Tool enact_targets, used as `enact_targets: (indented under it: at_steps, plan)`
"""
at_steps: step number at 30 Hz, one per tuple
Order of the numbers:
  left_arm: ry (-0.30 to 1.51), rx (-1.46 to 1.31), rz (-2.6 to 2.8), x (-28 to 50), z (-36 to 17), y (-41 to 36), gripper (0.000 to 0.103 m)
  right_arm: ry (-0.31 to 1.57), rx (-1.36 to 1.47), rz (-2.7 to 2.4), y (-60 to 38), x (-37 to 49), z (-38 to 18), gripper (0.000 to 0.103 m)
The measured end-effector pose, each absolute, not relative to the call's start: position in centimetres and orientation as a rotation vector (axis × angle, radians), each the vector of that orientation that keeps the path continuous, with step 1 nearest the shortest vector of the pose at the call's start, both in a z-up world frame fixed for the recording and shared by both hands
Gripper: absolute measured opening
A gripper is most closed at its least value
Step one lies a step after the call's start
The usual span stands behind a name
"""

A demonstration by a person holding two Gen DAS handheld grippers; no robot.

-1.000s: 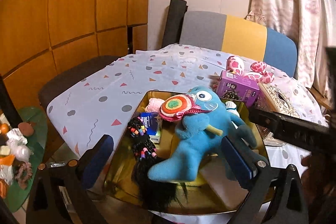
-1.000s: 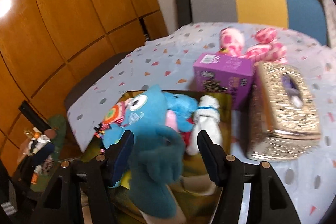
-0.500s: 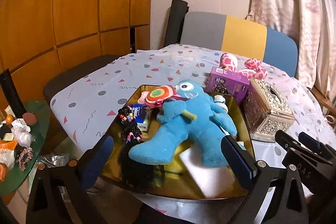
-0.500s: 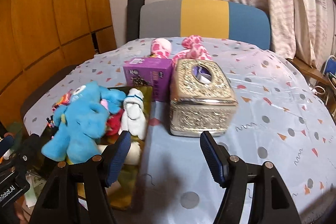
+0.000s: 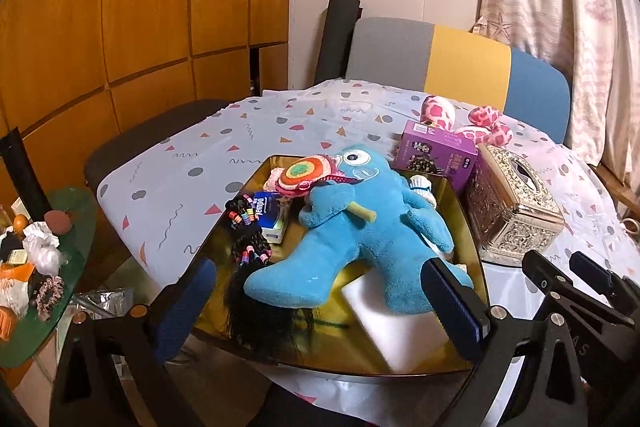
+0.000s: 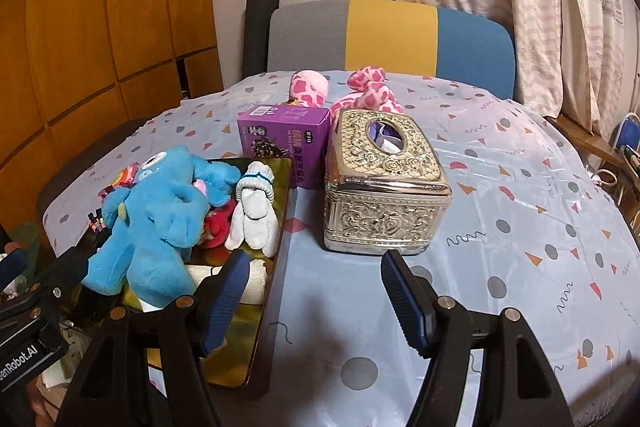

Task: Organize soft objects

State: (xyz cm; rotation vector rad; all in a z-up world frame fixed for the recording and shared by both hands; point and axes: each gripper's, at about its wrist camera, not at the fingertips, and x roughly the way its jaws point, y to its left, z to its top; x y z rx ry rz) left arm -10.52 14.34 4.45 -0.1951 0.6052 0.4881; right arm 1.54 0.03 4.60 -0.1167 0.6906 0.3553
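A blue plush monster (image 5: 360,227) lies on top of a gold tray (image 5: 474,247) with a rainbow lollipop toy (image 5: 306,173), black beaded hair pieces (image 5: 248,239), a white sponge (image 5: 394,323) and white socks (image 6: 256,211). The plush also shows in the right wrist view (image 6: 156,223). My left gripper (image 5: 320,311) is open and empty, just in front of the tray. My right gripper (image 6: 312,303) is open and empty over the tablecloth, right of the tray (image 6: 286,187). A pink spotted plush (image 6: 360,93) lies at the far side.
A gold tissue box (image 6: 384,183) and a purple box (image 6: 280,143) stand right of the tray. A striped chair (image 6: 388,39) is behind the table. A green side table (image 5: 48,267) with clutter is at the left.
My right gripper let go of the blue plush, which now lies on the tray, and swung right and back. My left gripper drew back a little.
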Motion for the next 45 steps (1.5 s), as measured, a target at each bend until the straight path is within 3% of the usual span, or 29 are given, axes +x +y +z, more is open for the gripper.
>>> enact_targets:
  at_steps: [45]
  plan:
    - [0.629,-0.186,0.470,-10.54,4.20,13.87,0.103,0.676,-0.118,0.347,0.09,1.03,4.90,0.070]
